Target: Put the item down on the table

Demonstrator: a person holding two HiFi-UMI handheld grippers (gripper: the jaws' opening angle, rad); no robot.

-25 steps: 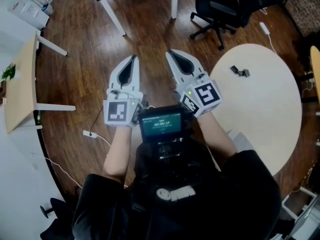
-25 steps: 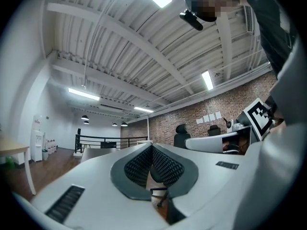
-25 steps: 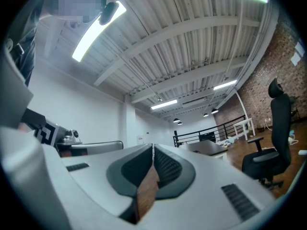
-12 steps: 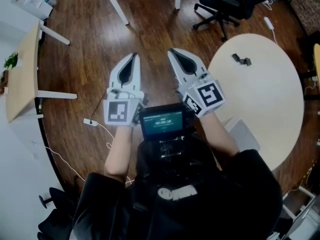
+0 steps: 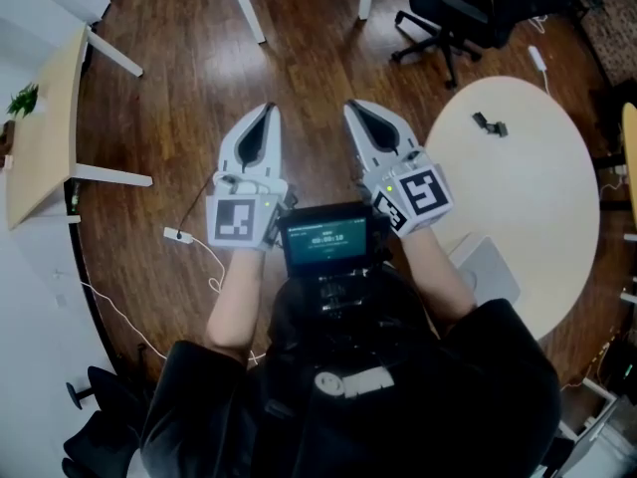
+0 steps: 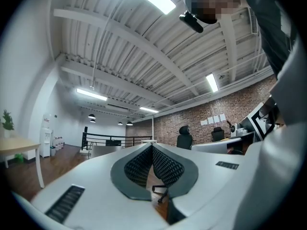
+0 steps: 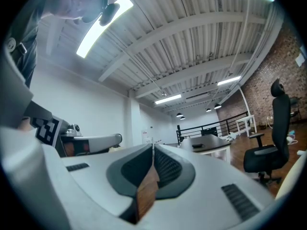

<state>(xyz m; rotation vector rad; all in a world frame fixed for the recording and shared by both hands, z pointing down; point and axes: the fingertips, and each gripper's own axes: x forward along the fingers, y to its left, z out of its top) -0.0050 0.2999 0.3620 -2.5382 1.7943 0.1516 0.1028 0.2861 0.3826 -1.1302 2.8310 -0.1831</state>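
— How do the tongs stand?
— Side by side over the wooden floor [image 5: 179,98], both pointing forward. The left gripper [image 5: 266,113] has its jaws pressed together tip to tip, and the right gripper [image 5: 351,108] likewise. Neither clamps on anything.
— And the item?
— A small dark object [image 5: 488,123] lies on the round table [image 5: 537,187], near its far edge. It is well apart from both grippers, off to the right of the right one's tips.

a round tabletop [image 5: 537,197] carries a small dark object [image 5: 488,124] near its far edge. the wood floor [image 5: 169,88] bears a black chair [image 5: 448,13] and a white plug [image 5: 176,235]. the left tabletop [image 5: 40,157] holds a plant [image 5: 22,100].
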